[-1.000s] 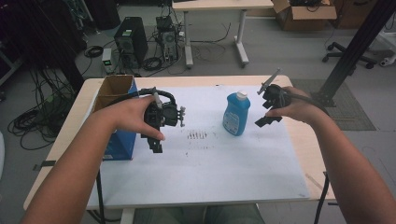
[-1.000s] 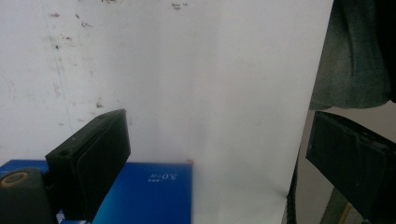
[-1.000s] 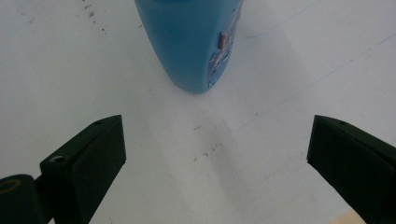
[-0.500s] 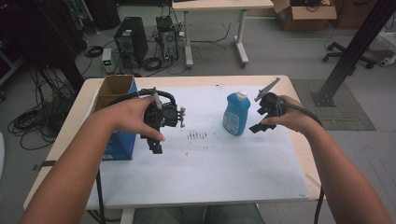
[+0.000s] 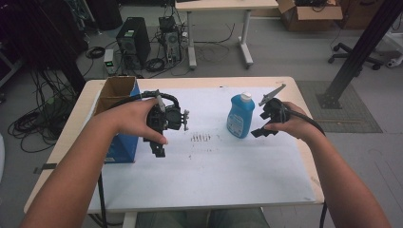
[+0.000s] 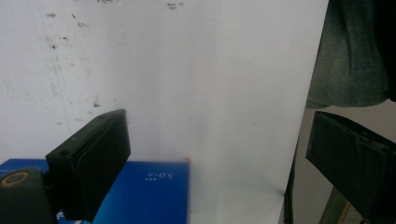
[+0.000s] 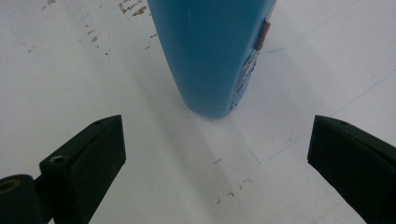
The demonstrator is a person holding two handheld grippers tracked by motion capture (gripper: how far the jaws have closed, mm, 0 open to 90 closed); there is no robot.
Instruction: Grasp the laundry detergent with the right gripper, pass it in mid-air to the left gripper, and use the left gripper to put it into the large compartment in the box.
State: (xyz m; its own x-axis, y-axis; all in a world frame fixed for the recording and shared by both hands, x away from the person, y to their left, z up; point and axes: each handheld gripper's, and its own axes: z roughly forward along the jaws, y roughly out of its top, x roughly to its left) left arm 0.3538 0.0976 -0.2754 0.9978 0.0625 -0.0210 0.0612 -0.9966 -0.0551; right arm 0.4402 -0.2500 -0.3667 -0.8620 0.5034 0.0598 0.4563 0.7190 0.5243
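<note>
Blue detergent bottle (image 5: 240, 116) stood upright on the white sheet (image 5: 214, 166), and over the last second I had brought my right gripper (image 5: 262, 124) in close beside it, jaws wide and empty, ready to close. My left gripper (image 5: 161, 137) hung open by the blue box (image 5: 124, 147).

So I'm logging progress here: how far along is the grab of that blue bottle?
Nothing looks gripped so far: the blue plastic bottle with the white cap stands upright on the white sheet, untouched. In hand: the right gripper is beside it, jaws wide open and lined up on the bottle's base in the right gripper view. The left gripper hangs open near the blue cardboard box. Left to do: closing on the bottle and lifting.
</note>
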